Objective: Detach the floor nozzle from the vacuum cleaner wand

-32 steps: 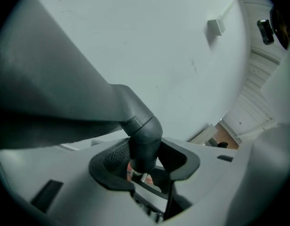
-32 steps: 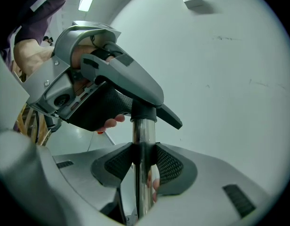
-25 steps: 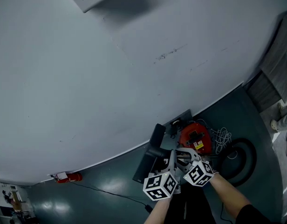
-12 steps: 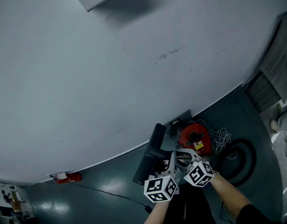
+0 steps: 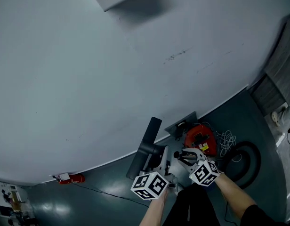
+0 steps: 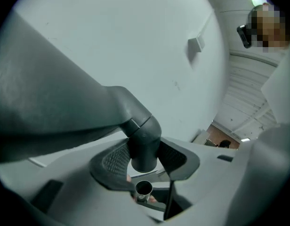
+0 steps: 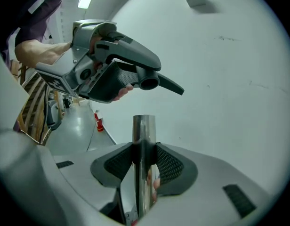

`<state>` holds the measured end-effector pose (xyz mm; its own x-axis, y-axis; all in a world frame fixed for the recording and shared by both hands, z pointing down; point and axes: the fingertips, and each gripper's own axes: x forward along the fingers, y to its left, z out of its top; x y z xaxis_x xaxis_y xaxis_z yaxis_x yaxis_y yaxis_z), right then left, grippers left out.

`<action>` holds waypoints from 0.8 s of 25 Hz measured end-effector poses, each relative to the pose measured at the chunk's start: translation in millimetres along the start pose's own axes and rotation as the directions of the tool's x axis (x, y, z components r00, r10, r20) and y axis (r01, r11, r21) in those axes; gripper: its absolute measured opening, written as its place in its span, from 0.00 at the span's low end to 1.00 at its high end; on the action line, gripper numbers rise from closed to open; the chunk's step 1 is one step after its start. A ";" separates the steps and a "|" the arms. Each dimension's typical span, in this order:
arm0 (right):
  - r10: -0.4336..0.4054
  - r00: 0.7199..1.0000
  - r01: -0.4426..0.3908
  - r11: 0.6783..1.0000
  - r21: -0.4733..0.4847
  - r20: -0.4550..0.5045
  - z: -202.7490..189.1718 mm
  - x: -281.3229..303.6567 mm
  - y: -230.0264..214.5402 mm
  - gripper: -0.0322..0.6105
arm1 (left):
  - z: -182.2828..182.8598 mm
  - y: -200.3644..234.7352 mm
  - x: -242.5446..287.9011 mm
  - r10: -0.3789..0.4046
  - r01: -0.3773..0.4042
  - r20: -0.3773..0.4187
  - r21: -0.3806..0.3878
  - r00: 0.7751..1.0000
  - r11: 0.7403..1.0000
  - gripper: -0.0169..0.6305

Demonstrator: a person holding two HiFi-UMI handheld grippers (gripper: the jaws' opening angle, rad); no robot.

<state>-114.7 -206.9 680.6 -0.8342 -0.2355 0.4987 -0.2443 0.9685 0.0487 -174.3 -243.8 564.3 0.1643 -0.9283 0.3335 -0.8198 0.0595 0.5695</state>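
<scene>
Separation looks done, as I read it. In the head view, my left tongs (image 5: 160, 158) carry the floor nozzle (image 5: 144, 145) up off the floor (image 5: 112, 192), its long dark foot tilted against the pale wall (image 5: 88, 79). My right tongs (image 5: 183, 155) sit just beside them, on the short end of the wand (image 5: 177, 154). The red vacuum cleaner body (image 5: 200, 139) lies on the floor just behind, with its hose (image 5: 244, 159) looped to the right.

In the left gripper view, the pads are clamped on the nozzle's round neck (image 6: 144, 145), one on either side, and the neck's socket end hangs free. Below it I see the open mouth of the metal wand (image 6: 143, 189), apart from the neck.

In the right gripper view, the pads are closed on the bright metal tube (image 7: 143, 140), which stands upright between them with its bare tip showing above. The nozzle (image 7: 135, 55), held in the other tongs, is up and to the left, its empty socket facing this way, clear of the tube.

So the joint is parted. I judge that all that is left is to set the nozzle down and let go.
</scene>
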 end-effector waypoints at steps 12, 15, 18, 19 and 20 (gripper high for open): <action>0.034 0.988 -0.076 0.958 0.278 0.153 71.4 -58.4 -8.2 0.34 | 23.5 -30.1 -43.4 -0.052 0.056 -0.028 0.145 0.998 0.988 0.30; -0.013 0.974 -0.084 0.907 0.413 0.225 103.3 -83.6 -25.3 0.34 | 39.5 -43.0 -54.2 -0.073 0.072 -0.005 0.191 0.997 0.979 0.30; -0.078 0.951 -0.090 0.855 0.511 0.298 132.7 -106.6 -30.8 0.32 | 51.6 -56.3 -70.0 -0.089 0.085 0.009 0.223 0.996 0.971 0.30; -0.105 0.942 -0.086 0.841 0.535 0.317 141.8 -114.1 -32.1 0.27 | 55.4 -61.7 -75.0 -0.099 0.094 0.011 0.233 0.995 0.968 0.30; -0.133 0.934 -0.080 0.829 0.554 0.333 150.5 -121.4 -33.3 0.22 | 59.3 -67.2 -79.5 -0.110 0.103 0.014 0.245 0.994 0.964 0.30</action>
<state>-79.7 -222.8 488.2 -0.9110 -0.3753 0.1708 -0.4097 0.7766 -0.4785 -164.8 -195.8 454.9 0.2456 -0.9343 0.2585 -0.9079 -0.1282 0.3991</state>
